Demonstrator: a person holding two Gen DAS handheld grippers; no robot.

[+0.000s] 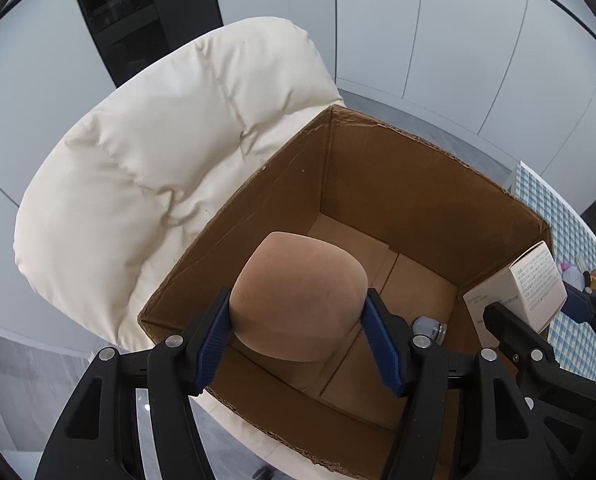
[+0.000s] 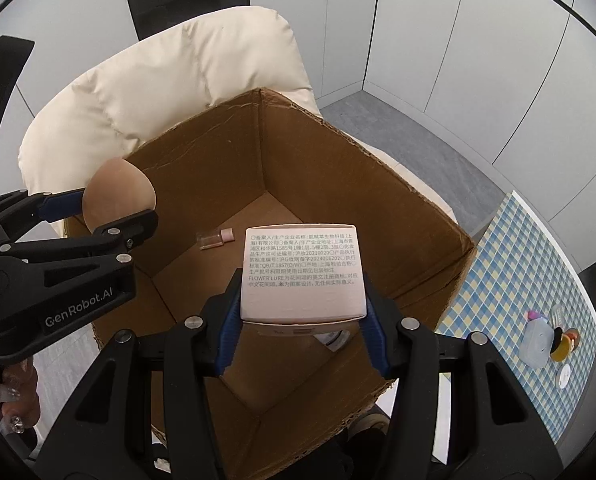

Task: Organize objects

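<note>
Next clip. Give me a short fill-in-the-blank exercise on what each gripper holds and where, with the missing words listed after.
1. The left gripper holds a tan ____ over the cardboard box.
2. The right gripper is shut on a white carton printed with black ____.
3. A small clear bottle lies on the ____ of the cardboard box.
4. The cardboard box sits on a cream ____.

Missing words: sponge; text; bottom; chair
</note>
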